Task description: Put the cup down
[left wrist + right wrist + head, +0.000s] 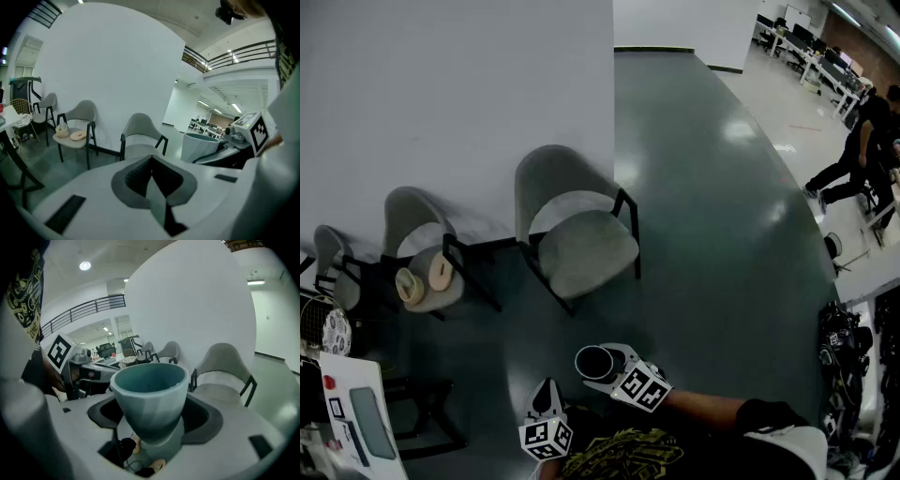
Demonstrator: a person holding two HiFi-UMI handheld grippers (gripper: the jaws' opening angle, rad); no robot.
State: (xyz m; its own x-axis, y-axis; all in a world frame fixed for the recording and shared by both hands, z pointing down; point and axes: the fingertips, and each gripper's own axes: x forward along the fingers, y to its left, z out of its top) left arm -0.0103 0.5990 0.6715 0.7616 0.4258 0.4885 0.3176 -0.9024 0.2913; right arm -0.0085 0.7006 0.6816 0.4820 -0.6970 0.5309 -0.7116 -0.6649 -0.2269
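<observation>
- My right claw pinches the blue-green cup upright, up above the floor.
- My left claw is pressed together, just beside it.
- A grey chair stands ahead by the wall; the floor spreads wide on the right.

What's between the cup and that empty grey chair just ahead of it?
Nothing stands there. The head view shows only dark floor between the cup and the chair.
</observation>
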